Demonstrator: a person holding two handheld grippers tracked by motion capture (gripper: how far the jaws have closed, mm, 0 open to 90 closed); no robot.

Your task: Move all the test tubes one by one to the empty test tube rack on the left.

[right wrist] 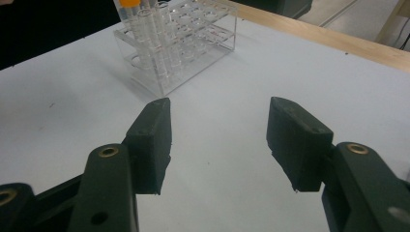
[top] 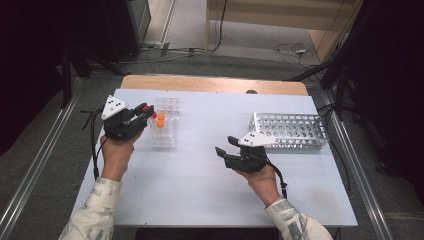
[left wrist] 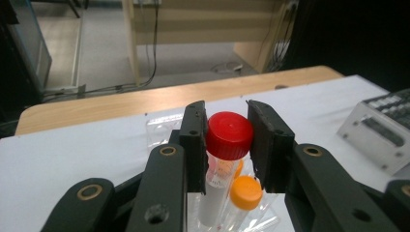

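A tube with a red cap [left wrist: 229, 134] stands upright between the jaws of my left gripper [left wrist: 227, 121], which is shut on the cap. It hangs over the near end of a clear plastic rack [top: 165, 134] at the table's left. Two orange-capped tubes [top: 160, 120] stand in that rack, one orange cap [left wrist: 245, 192] just below the red one. My left gripper [top: 146, 114] is beside the rack's left edge. My right gripper [top: 226, 145] hovers over the white table at mid right, open, with nothing between its jaws [right wrist: 217, 125].
A metal perforated rack [top: 290, 131] sits at the right of the white table top [top: 200, 180], just behind the right hand. A wooden strip [top: 215, 84] runs along the far edge. In the right gripper view the clear rack [right wrist: 179, 48] lies ahead.
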